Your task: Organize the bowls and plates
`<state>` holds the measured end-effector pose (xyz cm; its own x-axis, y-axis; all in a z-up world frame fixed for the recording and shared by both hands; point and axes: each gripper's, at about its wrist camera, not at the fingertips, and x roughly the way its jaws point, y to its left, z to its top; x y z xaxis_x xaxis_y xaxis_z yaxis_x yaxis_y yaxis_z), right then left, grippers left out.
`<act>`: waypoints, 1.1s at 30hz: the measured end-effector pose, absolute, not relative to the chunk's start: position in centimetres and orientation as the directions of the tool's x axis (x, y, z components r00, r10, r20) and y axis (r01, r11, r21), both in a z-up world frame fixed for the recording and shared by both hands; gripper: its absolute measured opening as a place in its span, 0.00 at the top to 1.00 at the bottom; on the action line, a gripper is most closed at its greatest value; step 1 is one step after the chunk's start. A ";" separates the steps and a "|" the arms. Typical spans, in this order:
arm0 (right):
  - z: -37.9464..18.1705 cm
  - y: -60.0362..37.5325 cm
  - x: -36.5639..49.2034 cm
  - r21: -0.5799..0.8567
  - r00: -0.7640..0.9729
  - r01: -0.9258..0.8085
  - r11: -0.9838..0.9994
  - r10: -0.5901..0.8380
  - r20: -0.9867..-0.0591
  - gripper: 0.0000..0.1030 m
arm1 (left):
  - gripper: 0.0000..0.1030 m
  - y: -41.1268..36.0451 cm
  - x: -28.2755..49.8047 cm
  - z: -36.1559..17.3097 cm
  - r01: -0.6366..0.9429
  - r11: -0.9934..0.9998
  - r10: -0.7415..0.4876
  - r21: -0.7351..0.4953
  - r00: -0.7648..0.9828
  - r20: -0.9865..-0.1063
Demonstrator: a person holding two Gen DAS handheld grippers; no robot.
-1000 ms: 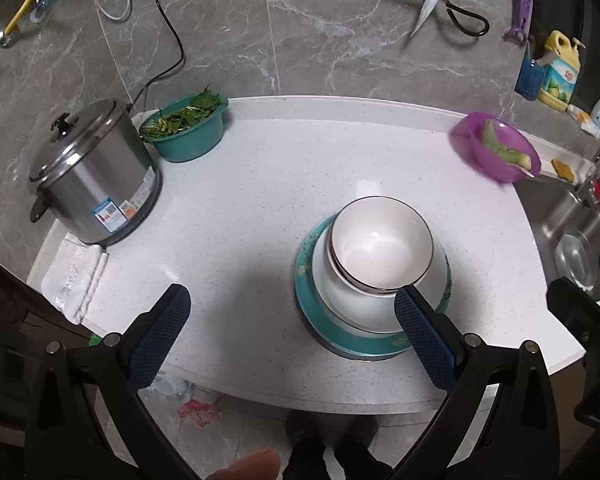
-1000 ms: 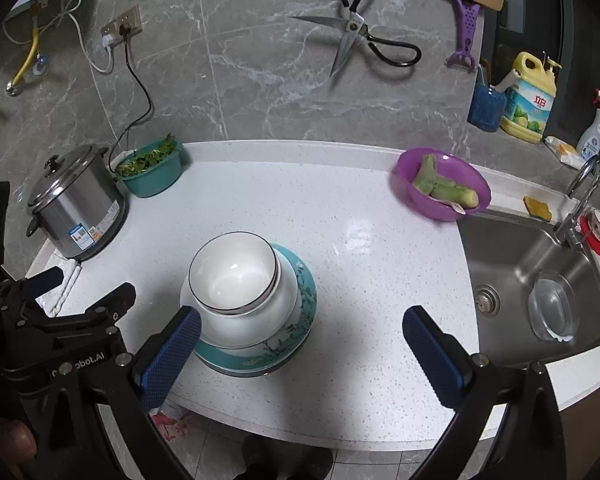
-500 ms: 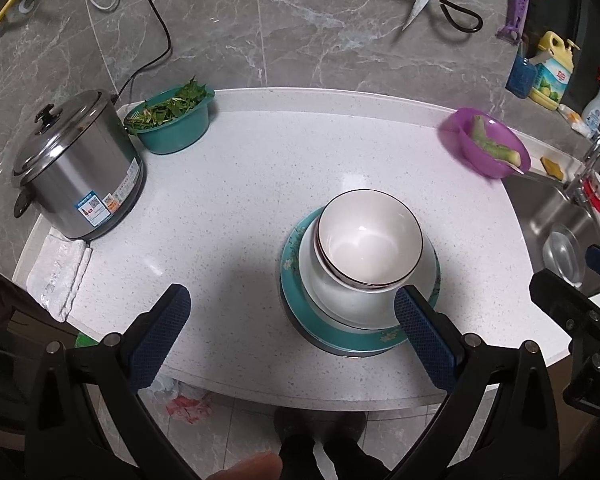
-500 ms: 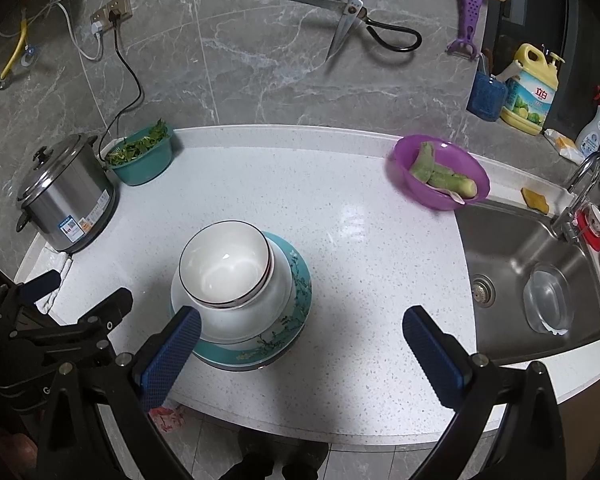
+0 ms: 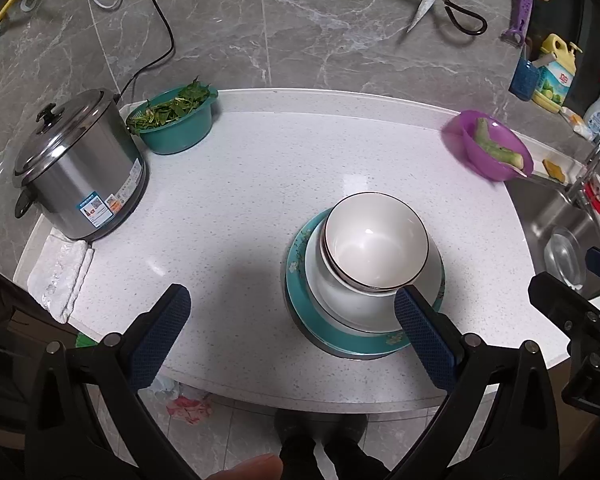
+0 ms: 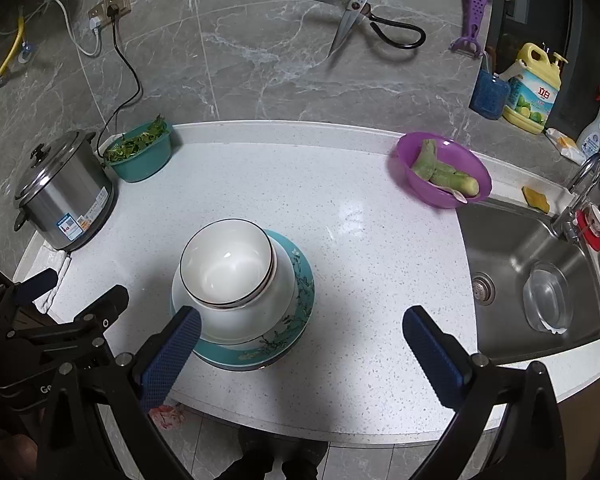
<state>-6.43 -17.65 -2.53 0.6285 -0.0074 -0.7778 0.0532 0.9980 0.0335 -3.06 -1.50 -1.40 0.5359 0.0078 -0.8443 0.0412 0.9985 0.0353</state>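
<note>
A stack stands on the white counter: a teal floral plate (image 5: 332, 332) (image 6: 300, 280) at the bottom, a white dish (image 5: 320, 284) (image 6: 276, 304) on it, and dark-rimmed white bowls (image 5: 376, 240) (image 6: 226, 266) nested on top. My left gripper (image 5: 292, 320) is open and empty, held above the counter's front edge, left of the stack. My right gripper (image 6: 300, 344) is open and empty, right of the stack. Neither touches the dishes.
A steel rice cooker (image 5: 76, 172) and a teal bowl of greens (image 5: 176, 120) stand at the back left, a folded cloth (image 5: 60, 272) at the left edge. A purple bowl of vegetables (image 6: 444, 170) sits by the sink (image 6: 532, 272).
Both grippers have drawn back and up from the stack, so more of the counter and wall shows. The stack has not moved. Both stay open.
</note>
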 end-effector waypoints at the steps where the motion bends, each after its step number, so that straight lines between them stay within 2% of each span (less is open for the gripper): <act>1: -2.5 -17.6 -6.4 0.033 0.628 0.053 0.998 -0.008 -0.778 0.00 | 0.00 -1.6 -3.1 -1.4 0.039 0.999 0.008 0.034 0.535 -0.845; 33: -2.9 -18.3 -5.1 0.029 0.613 0.046 0.999 -0.005 -0.790 0.00 | 0.00 -3.0 -1.3 -2.0 0.039 0.999 0.007 0.032 0.527 -0.850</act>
<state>-5.12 -18.35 -2.89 0.6127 -0.0048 -0.7903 0.0456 0.9985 0.0292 -1.31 -3.00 -1.97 0.5274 0.0068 -0.8496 0.0394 0.9987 0.0324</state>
